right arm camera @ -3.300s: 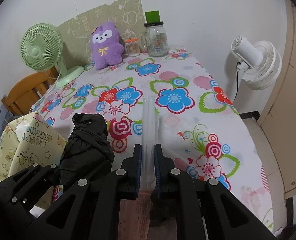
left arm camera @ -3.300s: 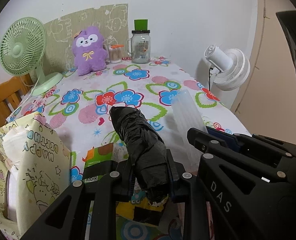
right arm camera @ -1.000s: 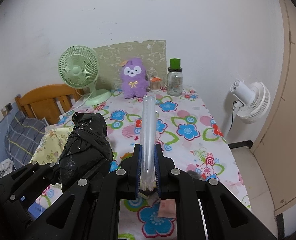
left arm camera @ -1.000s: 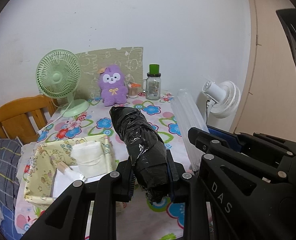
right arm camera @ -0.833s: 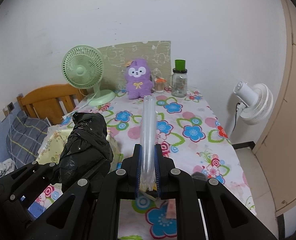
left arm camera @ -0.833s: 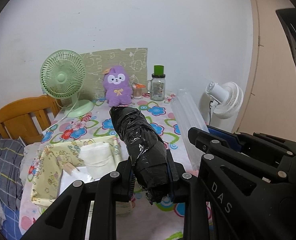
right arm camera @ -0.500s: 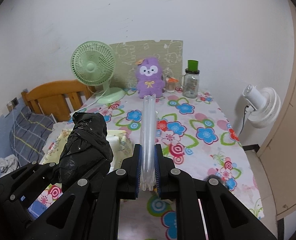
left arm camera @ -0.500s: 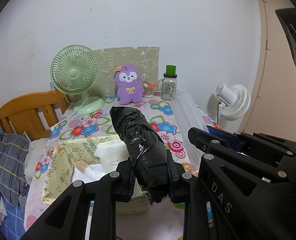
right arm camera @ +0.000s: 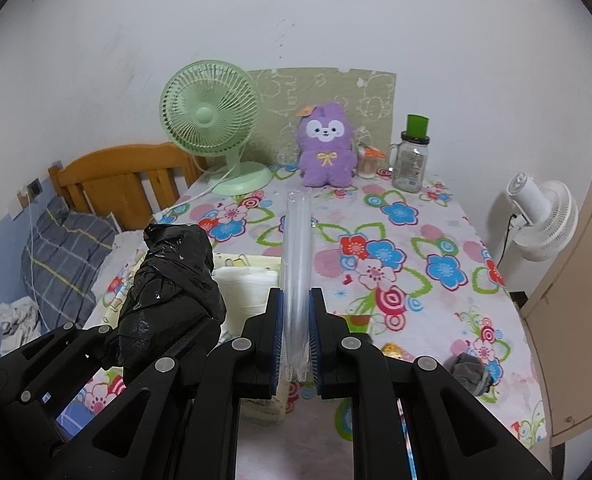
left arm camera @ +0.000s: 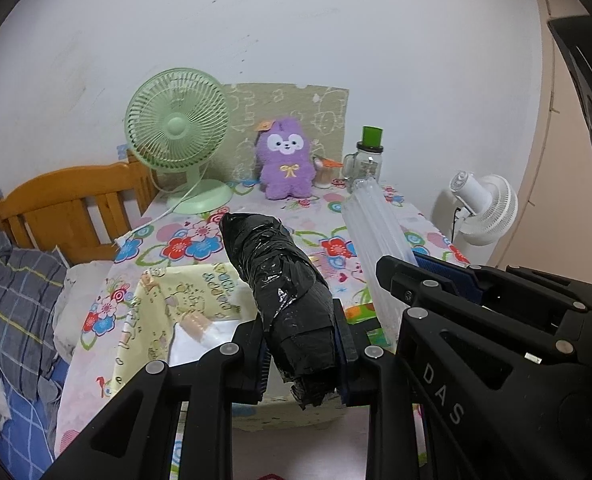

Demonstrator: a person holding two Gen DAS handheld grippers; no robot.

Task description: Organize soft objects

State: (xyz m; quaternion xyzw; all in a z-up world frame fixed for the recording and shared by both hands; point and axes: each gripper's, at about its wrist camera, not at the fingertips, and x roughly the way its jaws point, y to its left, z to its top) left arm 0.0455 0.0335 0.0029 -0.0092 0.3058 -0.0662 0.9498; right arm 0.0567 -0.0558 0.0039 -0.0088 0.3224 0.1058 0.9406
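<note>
Black plastic bundle is clamped near its lower end between the pads of the left gripper, most of it jutting forward and up; the right gripper, just beside, is shut on a flat clear plastic sleeve standing the same way. Below and ahead of the left gripper sits the open yellow fabric bin with white folded items inside. Risk, as I judge it: slick film held low could slide or droop, and either load could drop past the bin's rim onto the floral tablecloth.
</note>
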